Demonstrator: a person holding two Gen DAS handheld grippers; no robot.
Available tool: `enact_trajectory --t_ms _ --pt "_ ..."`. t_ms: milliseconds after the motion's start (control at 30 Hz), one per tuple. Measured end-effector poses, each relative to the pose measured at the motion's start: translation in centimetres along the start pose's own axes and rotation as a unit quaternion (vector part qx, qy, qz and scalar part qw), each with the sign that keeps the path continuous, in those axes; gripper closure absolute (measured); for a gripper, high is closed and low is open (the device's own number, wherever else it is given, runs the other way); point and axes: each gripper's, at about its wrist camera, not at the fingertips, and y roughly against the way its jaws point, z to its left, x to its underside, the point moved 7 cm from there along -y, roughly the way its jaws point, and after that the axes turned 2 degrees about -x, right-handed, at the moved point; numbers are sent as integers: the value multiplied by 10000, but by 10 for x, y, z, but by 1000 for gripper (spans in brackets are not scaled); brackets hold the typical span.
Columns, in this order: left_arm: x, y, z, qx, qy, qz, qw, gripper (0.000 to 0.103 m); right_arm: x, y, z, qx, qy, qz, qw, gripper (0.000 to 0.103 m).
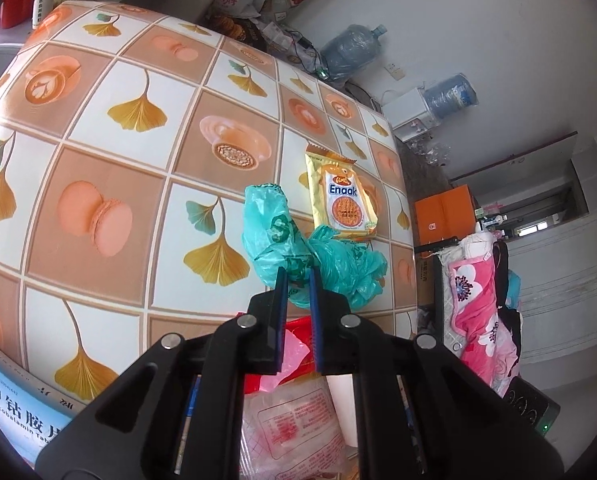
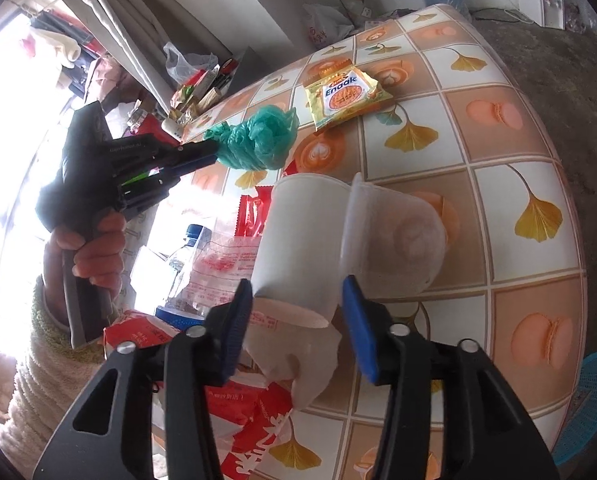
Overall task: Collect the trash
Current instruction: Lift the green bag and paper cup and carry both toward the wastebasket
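So the left gripper is pinched tight on the crumpled green plastic bag, which looks lifted a bit off the table, just on the near side of the Enaak cracker packet. Makes sense, flimsy stuff needs a full squeeze. The right gripper sits half apart around the base of a white paper cup lying tipped over, nearer than the packet; can't tell if the pads are really biting yet. The packet looks like the next pickup.
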Motion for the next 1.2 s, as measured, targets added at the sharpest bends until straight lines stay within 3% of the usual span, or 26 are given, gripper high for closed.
enact_trajectory --t_ms 167,400,567,967,1200 --pt "3 -5 5 -9 51 63 10000 95 -10 -16 7 197 73 156 9997 43" --pt "5 -10 7 48 48 113 9999 95 -16 -46 8 481 94 461 9977 42" --pt "4 -7 9 112 92 66 9999 95 -14 -49 10 450 72 386 9982 45" --pt "5 59 -15 534 -35 -492 9974 95 -10 16 31 406 378 -329 9979 46" --pt "33 120 -51 812 -458 -815 9923 95 15 75 49 192 506 -767 9956 46"
